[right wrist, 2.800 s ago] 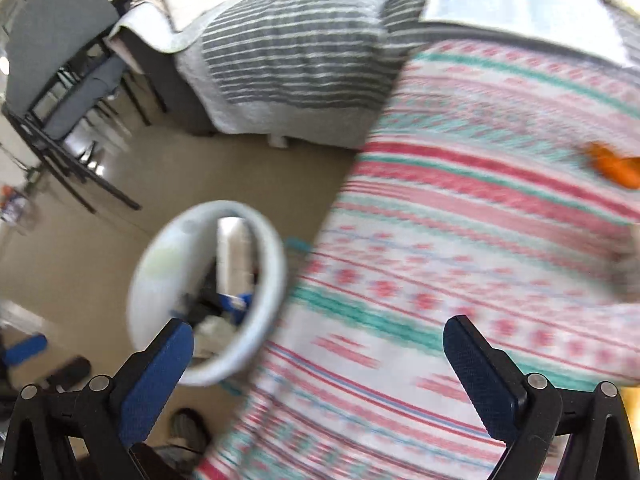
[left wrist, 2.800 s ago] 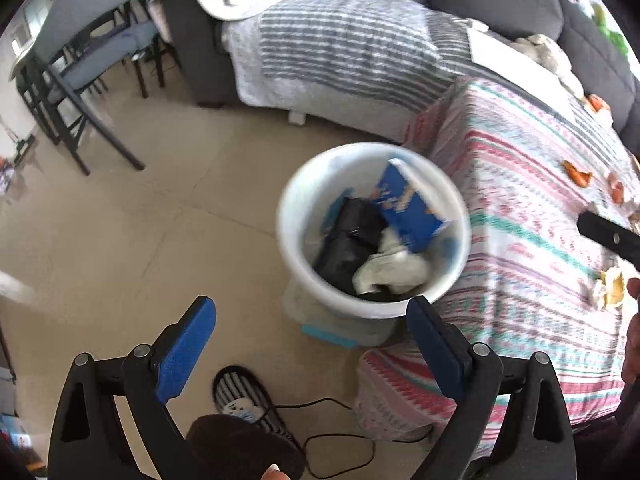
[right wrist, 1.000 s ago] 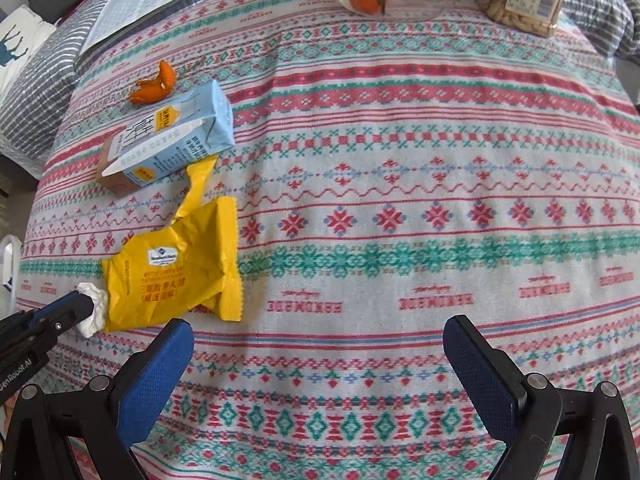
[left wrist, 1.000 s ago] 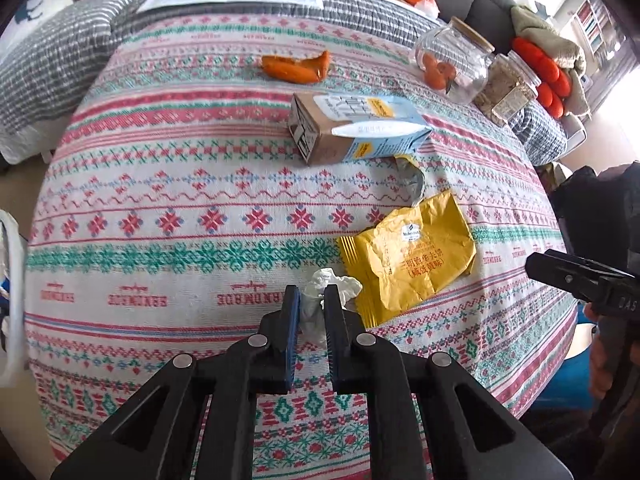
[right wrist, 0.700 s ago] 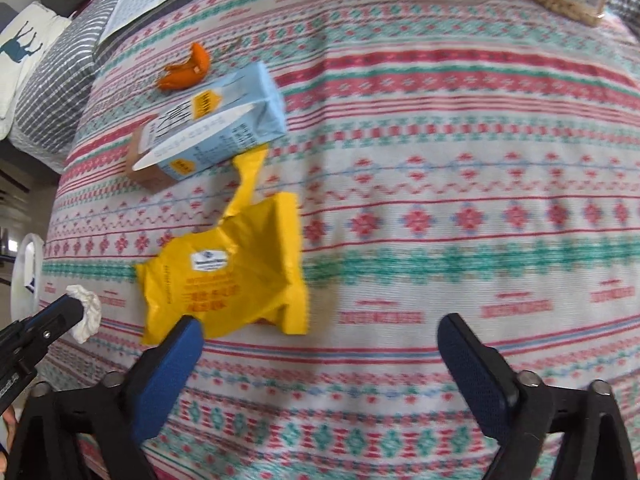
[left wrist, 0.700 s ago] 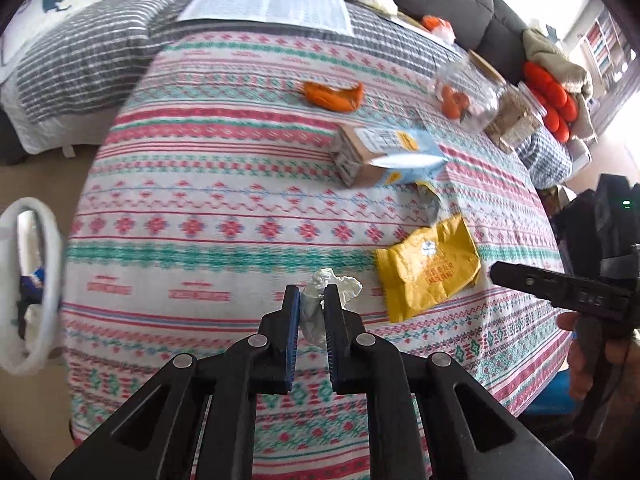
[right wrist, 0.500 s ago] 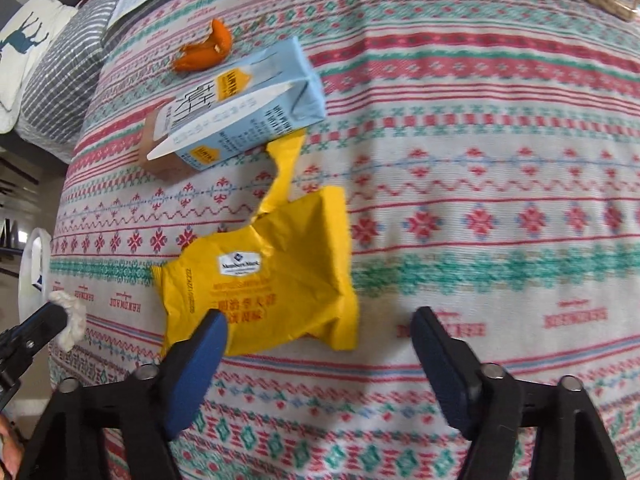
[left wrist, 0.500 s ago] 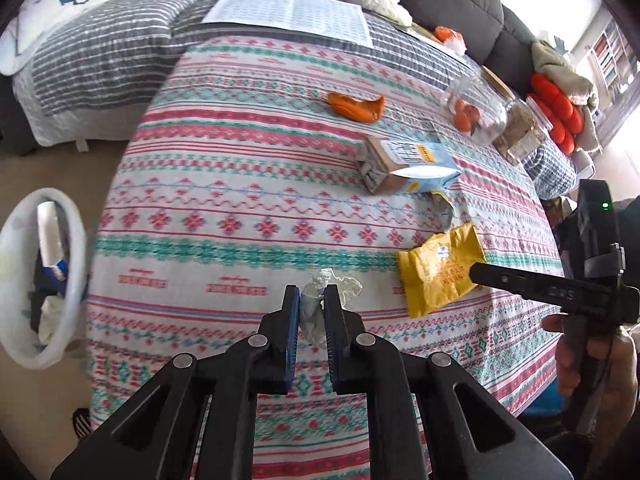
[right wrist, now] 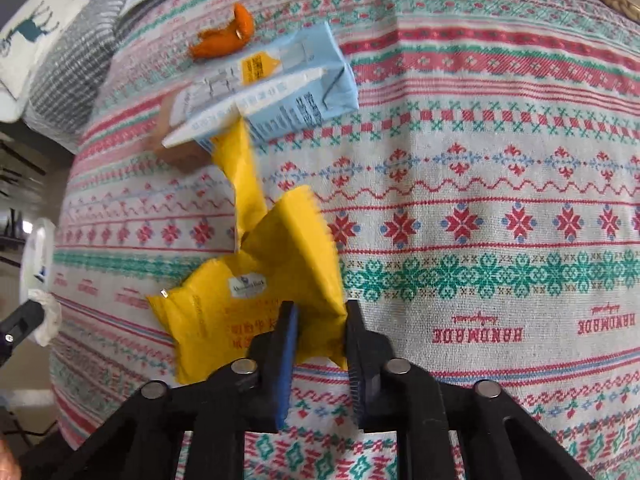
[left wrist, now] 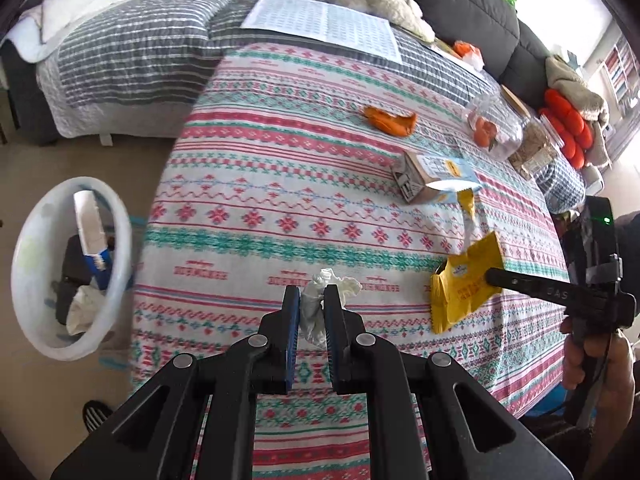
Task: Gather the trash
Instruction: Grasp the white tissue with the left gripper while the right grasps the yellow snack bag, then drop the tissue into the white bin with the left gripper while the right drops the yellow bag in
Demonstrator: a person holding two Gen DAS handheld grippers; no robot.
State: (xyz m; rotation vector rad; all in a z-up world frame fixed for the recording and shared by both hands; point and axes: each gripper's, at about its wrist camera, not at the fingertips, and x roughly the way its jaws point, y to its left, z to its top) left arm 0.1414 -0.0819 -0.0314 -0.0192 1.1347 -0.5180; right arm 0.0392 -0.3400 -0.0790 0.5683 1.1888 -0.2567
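The right claw [right wrist: 320, 316] had closed on the yellow wrapper [right wrist: 256, 300]; the left claw [left wrist: 311, 304] clamped a tissue [left wrist: 320, 300]; the bin [left wrist: 24, 280] held trash.

Left gripper [left wrist: 312, 300]: 2 blue-padded fingers closed to a narrow gap, clamping a white tissue wad [left wrist: 320, 300]. Right gripper [right wrist: 320, 320]: fingers drawn in on the corner of a yellow wrapper [right wrist: 256, 300]; right hand [left wrist: 592, 360] wraps its handle, gripper pointing left.
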